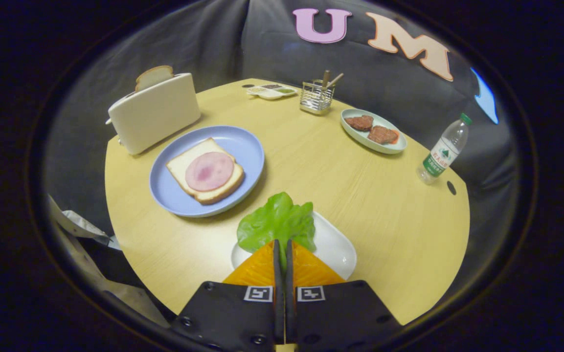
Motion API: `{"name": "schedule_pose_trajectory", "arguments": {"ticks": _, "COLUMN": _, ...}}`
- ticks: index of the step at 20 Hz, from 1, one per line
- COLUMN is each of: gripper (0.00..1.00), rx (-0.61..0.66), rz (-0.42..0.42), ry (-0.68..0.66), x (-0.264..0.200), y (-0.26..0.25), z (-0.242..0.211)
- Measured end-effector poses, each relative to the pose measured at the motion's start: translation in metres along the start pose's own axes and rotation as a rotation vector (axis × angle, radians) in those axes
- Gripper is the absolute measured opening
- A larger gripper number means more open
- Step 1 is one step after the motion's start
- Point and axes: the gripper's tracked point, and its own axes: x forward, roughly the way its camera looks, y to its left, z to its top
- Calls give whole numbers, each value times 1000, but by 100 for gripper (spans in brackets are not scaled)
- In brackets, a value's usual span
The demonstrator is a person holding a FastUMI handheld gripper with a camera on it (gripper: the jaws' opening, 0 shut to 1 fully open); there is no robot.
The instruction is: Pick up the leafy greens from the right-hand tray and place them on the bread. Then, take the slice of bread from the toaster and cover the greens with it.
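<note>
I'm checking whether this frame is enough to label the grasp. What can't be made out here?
Gripper view:
- Near edge of the leafy greens: hidden behind the gripper fingers, which are nearly closed on it.
- Lower part of the bread slice: inside the toaster.
- Contents of the small dish: too small.

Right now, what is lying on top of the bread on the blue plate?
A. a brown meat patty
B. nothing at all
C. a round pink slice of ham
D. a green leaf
C: a round pink slice of ham lies on the bread on the blue plate, while the green leaf sits pinched in the shut gripper over the white tray.
</note>
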Motion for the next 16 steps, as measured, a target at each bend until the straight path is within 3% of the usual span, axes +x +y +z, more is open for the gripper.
{"name": "schedule_pose_trajectory", "arguments": {"ticks": 9, "gripper": 5, "rx": -71, "rz": 37, "ry": -99, "x": -15, "y": 41, "z": 72}}
{"name": "schedule_pose_trajectory", "arguments": {"ticks": 16, "gripper": 4, "rx": -95, "rz": 90, "ry": -144, "x": 0, "y": 96, "z": 115}}
